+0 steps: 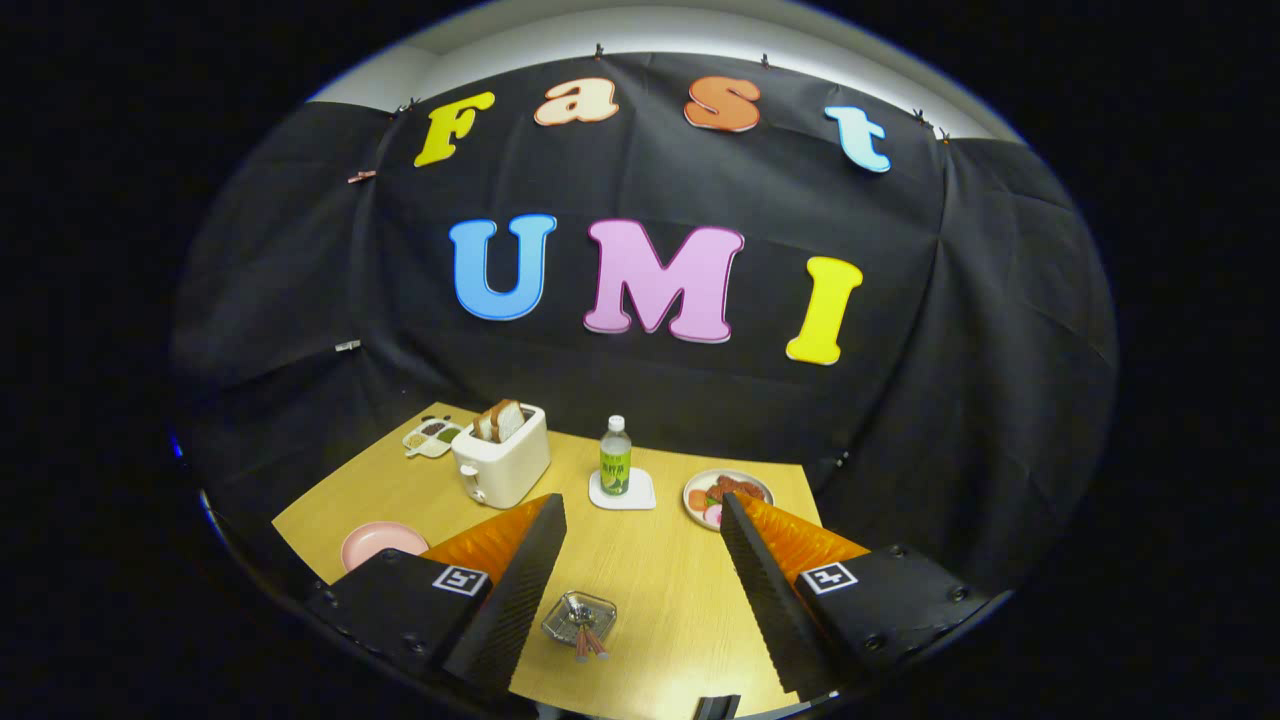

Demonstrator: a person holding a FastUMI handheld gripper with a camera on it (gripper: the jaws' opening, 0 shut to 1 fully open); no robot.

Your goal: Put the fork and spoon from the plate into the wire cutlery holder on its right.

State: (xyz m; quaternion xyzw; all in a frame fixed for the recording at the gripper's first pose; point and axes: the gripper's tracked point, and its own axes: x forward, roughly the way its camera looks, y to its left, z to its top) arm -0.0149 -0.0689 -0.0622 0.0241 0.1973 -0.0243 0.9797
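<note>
My gripper (pixel 641 505) hangs high above the wooden table (pixel 660 580), open, with nothing between its fingers. Far below, in the gap between the fingers, stands the wire cutlery holder (pixel 577 616), seen from above. Two reddish-brown handles (pixel 589 644) stick out of it toward me. The pink plate (pixel 380 543) lies to the holder's left, partly hidden behind my left finger (pixel 520 580). The part of the plate that shows is bare.
At the table's back stand a cream toaster (pixel 500 462) with bread slices, a small divided dish (pixel 430 436) to its left, a green bottle (pixel 615 457) on a white coaster, and a plate of food (pixel 722 497). Black cloth walls close in the table.
</note>
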